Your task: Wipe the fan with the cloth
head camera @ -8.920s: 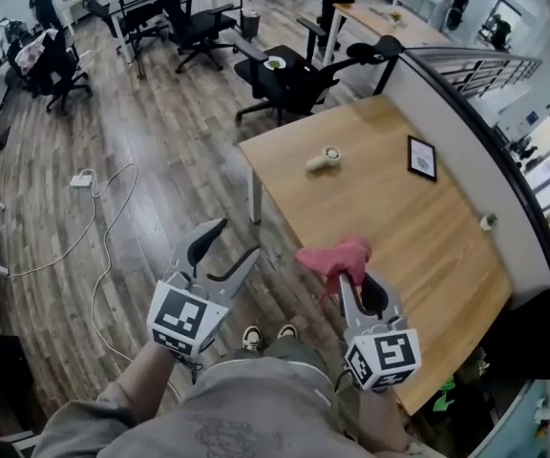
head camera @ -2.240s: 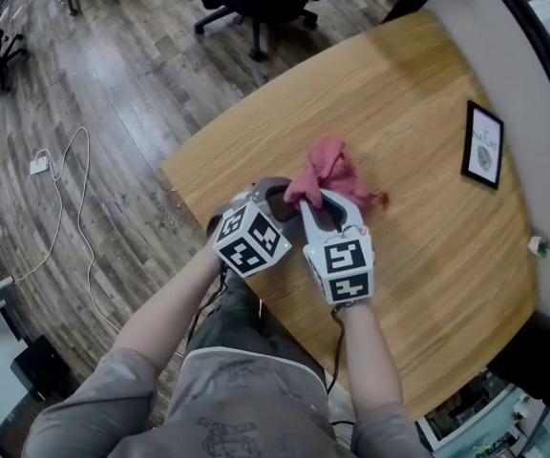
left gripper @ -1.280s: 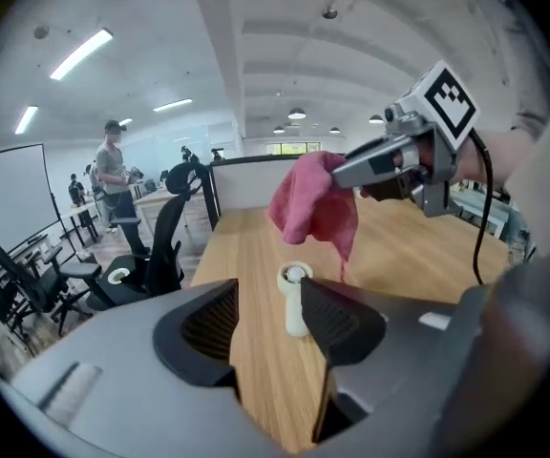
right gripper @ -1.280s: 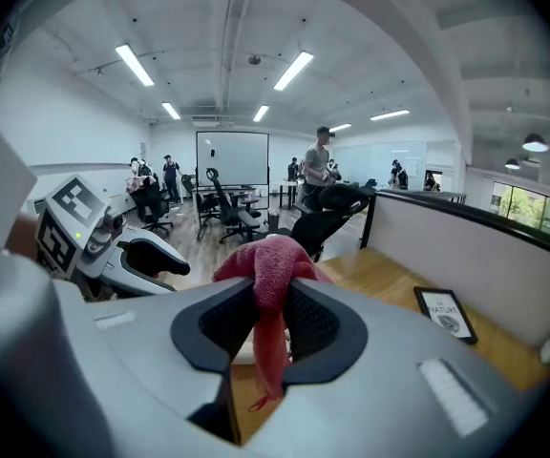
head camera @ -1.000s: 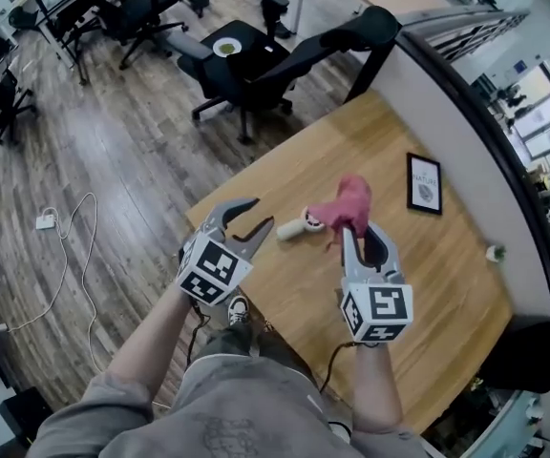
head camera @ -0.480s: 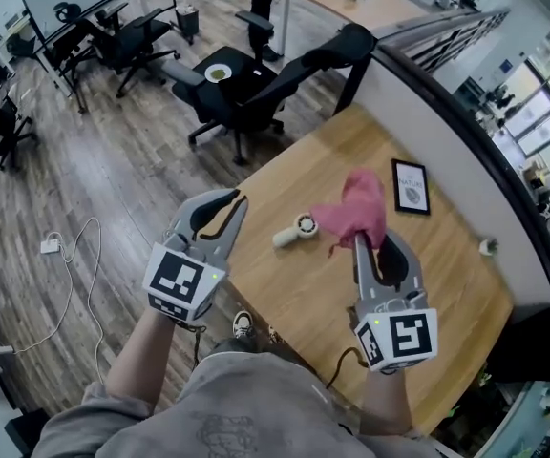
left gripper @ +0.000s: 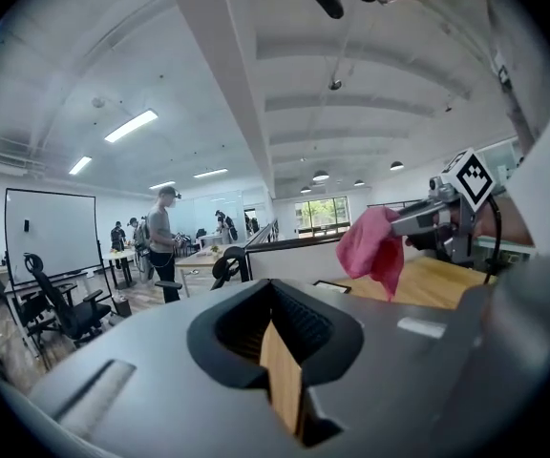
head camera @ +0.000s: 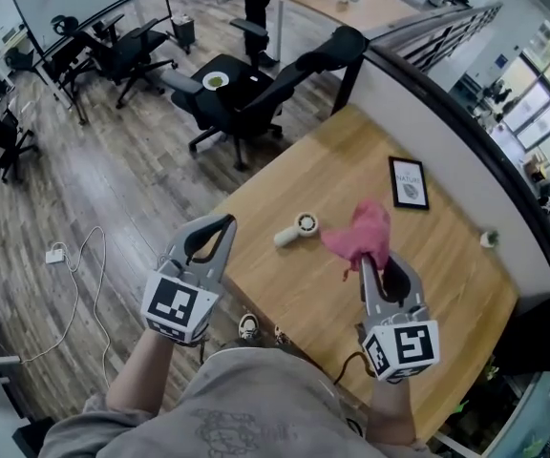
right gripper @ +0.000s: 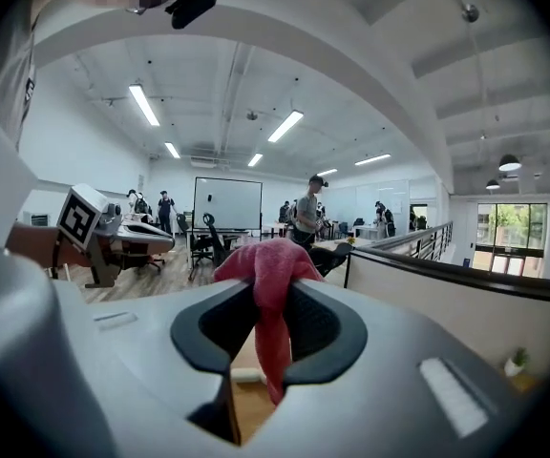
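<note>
The left tongs [head camera: 223,225] are fully closed with nothing between the jaws; in the left gripper view only the wooden counter [head camera: 351,156] shows through the loop behind the tips. The right tongs [head camera: 370,261] are closed on the cloth [head camera: 362,235], a pink-red rag pinched at the jaw tips, with 1 bunched part rising above the tips and 1 tail hanging down between the jaws. Both tongs are held up in the air, the left one over the near-left edge of the counter and the right one above its surface. The fan [head camera: 297,229], a small white handheld unit, lies on its side on the counter with its round head toward the cloth and its handle toward the left tongs. In the head view the fan sits between the 2 tongs, clear of both and clear of the cloth. A framed picture [head camera: 409,181] lies flat farther along the counter, well apart from the fan.
</note>
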